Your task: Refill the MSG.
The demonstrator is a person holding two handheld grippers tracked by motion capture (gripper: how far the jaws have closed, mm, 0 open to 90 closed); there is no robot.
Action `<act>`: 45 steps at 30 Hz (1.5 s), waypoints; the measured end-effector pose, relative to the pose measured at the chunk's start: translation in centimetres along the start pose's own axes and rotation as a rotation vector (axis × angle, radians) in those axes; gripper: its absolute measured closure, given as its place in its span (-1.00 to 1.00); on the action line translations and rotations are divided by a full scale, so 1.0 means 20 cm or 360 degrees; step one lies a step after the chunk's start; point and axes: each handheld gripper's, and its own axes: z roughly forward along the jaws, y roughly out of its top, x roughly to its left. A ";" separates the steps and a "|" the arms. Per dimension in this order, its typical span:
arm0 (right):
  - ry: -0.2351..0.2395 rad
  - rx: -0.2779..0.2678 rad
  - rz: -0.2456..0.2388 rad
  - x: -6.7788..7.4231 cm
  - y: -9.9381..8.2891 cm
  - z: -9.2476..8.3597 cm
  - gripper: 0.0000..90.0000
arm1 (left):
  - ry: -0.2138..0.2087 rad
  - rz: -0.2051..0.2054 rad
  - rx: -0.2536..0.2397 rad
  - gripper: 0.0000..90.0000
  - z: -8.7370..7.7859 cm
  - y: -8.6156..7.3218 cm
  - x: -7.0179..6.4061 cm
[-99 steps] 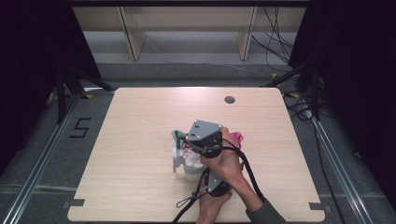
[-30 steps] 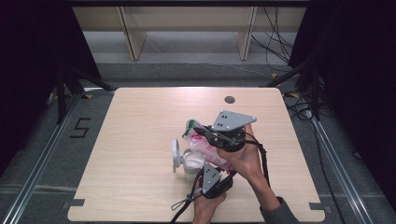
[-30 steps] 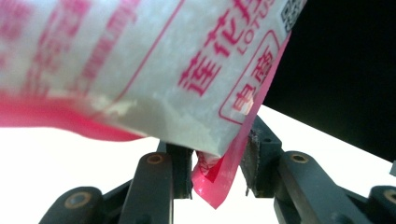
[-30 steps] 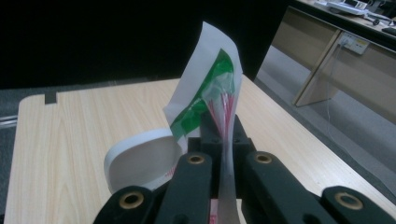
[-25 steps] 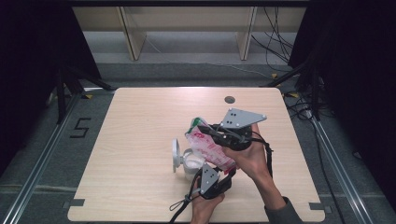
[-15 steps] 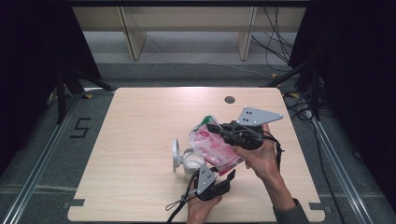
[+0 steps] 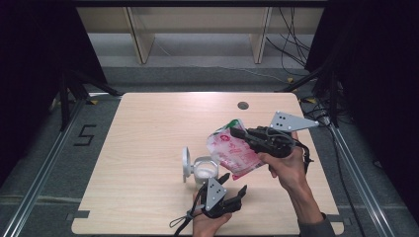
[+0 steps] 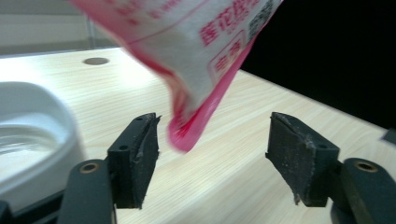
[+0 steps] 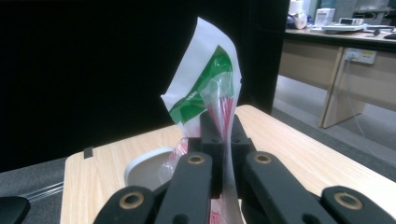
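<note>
— Two grippers: how far along?
— My right gripper [image 7: 237,132] clamps the pink bag [image 7: 234,153] above the open jar [image 7: 203,169] near the tabletop's front edge; my left gripper [image 7: 232,183], jaws just opened, has released it. Pouring remains.

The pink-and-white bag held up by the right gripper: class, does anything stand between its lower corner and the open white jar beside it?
Nothing visible does. The bag hangs from the right gripper, its lower corner beside the jar, between the left gripper's open fingers, untouched.
</note>
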 end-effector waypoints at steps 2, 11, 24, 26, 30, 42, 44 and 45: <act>-0.0017 -0.0004 -0.0023 -0.01 -0.01 -0.01 1.00 | -0.0006 -0.0008 0.0001 -0.30 0.01 -0.01 0.00; -0.0063 0.0050 0.0044 -0.06 -0.10 -0.02 1.00 | -0.0035 0.0025 0.0091 -0.31 -0.01 -0.04 0.02; -0.0234 0.0208 0.0059 -0.24 -0.32 -0.14 1.00 | -0.0050 0.0011 0.0089 -0.27 -0.03 -0.06 0.04; -0.0275 0.0249 0.0049 -0.24 -0.33 -0.16 1.00 | -0.0055 0.0038 0.0091 -0.27 -0.02 -0.05 0.05; -0.0366 0.0330 -0.0021 -0.26 -0.35 -0.20 1.00 | -0.0060 0.0047 0.0095 -0.26 -0.02 -0.06 0.04; -0.0540 0.0501 -0.0041 -0.33 -0.44 -0.19 0.99 | -0.0060 0.0014 0.0095 -0.24 -0.04 -0.05 0.04; -0.0576 0.0499 -0.0048 -0.34 -0.46 -0.20 0.99 | -0.0057 0.0016 0.0079 -0.25 -0.04 -0.04 0.05; -0.0571 0.0523 -0.0031 -0.35 -0.47 -0.20 0.99 | -0.0055 0.0028 0.0093 -0.25 -0.05 -0.04 0.05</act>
